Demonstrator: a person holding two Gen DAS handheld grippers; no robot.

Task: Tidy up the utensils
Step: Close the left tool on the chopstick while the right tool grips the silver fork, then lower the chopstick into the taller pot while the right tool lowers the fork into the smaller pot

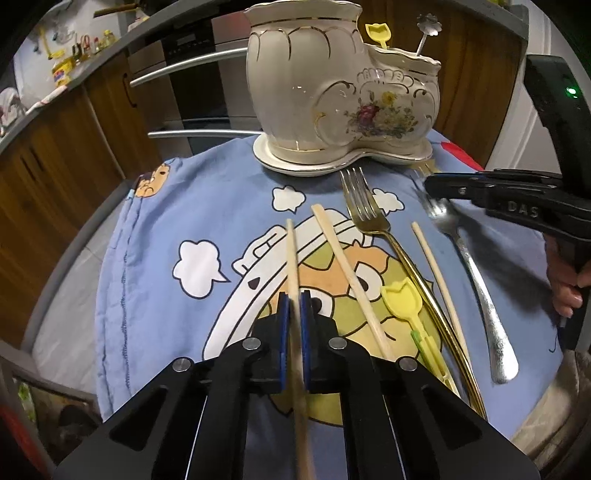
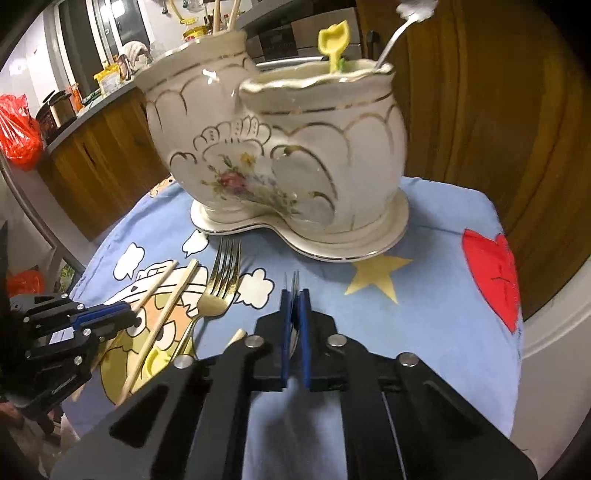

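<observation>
Left hand-held gripper (image 1: 294,306) pinches chopstick (image 1: 292,258); right view adds red heart (image 2: 491,273).

We cannot see the near end of the chopstick (image 1: 294,258); it blurs and runs off the bottom edge between the left gripper's (image 1: 294,301) pads. The right gripper (image 2: 294,295) hides most of the silver fork (image 1: 476,280). Inside the ceramic holder (image 2: 280,147), the yellow spoon's (image 2: 334,38) and metal spoon's (image 2: 395,33) lower parts are hidden.
</observation>
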